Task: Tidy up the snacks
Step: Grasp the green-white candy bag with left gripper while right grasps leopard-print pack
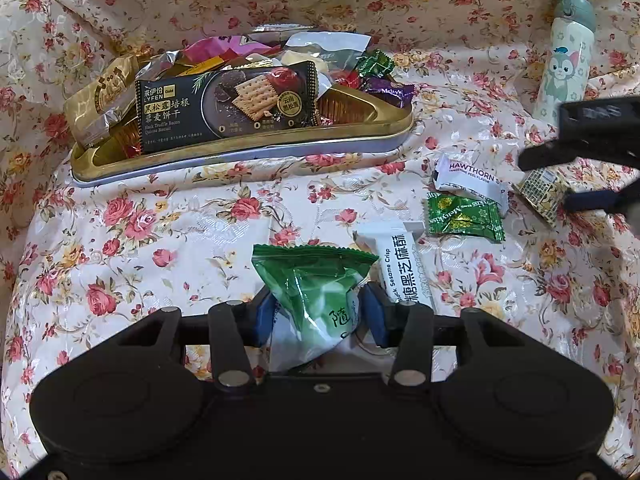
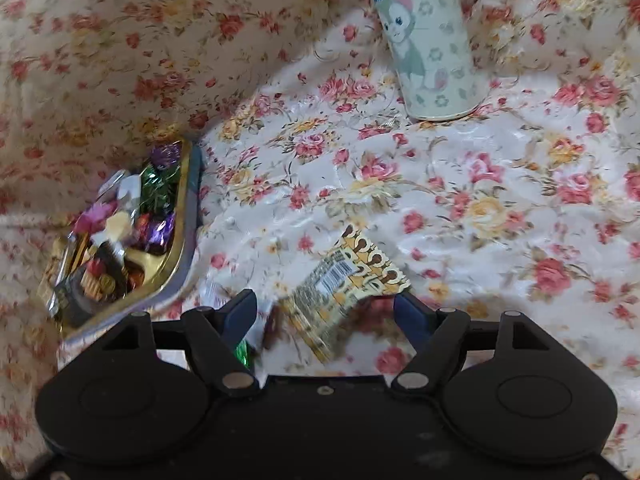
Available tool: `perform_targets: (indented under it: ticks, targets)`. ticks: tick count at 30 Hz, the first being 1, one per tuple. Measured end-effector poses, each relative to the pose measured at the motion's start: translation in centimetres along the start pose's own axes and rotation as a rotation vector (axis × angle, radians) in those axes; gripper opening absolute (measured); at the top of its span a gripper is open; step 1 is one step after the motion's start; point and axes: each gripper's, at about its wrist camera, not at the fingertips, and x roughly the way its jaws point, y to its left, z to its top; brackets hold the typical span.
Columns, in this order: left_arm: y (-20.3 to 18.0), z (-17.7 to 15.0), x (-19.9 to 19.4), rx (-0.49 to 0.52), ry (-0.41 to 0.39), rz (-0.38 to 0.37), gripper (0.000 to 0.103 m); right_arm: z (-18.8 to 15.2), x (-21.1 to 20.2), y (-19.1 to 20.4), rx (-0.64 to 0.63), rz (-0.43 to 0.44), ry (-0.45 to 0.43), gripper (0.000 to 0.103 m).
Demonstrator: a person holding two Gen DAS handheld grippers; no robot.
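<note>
Floral cloth (image 1: pixel 160 240) covers everything under my claws, rumpled and glossy. At about eleven o'clock in the left view sits the gold tin (image 1: pixel 248 146), already heaped with wrapped sweets and a black biscuit pack (image 1: pixel 226 106).

My left claw (image 1: pixel 316 314) has its blue pads (image 1: pixel 264 316) pressed against a green pouch (image 1: pixel 316 284), pinching it at the lower half, its serrated top edge toward twelve. It looks light, crinkly and puffed with air, so I judge the film could slip or pop; a grip near the seam would be safer than on the belly. A white sesame bar (image 1: pixel 404 268) lies touching the pouch at one o'clock.

My right claw (image 2: pixel 324 312) is spread wide, with a yellow packet (image 2: pixel 344 280) lying between the fingers but seemingly not gripped; the picture is blurred there. It seems thin, flat and floppy, best taken across a short edge. The tin is at nine o'clock in that view, and a cat flask (image 2: pixel 432 48) stands at one.
</note>
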Motion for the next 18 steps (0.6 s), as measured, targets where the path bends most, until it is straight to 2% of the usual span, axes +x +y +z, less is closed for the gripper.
perform_targets:
  ticks: [7,10,12,14,18]
  targets:
    - [0.1,0.0,0.0,-0.006,-0.003,-0.007,0.054,0.3,1.7,2.7,-0.154,-0.103,-0.04,0.08]
    - [0.1,0.0,0.0,-0.01,-0.005,-0.006,0.054,-1.0,1.6,3.0,-0.251,-0.154,-0.066,0.067]
    - [0.1,-0.1,-0.1,-0.011,-0.006,-0.004,0.054,-1.9,1.3,3.0,-0.31,-0.193,-0.088,0.049]
    - [0.0,-0.1,-0.1,-0.012,-0.006,-0.002,0.054,-2.7,0.8,2.6,-0.343,-0.205,-0.105,0.039]
    - [0.0,-0.1,-0.1,-0.016,-0.009,0.002,0.054,-3.9,-0.5,1.5,-0.348,-0.169,-0.103,0.036]
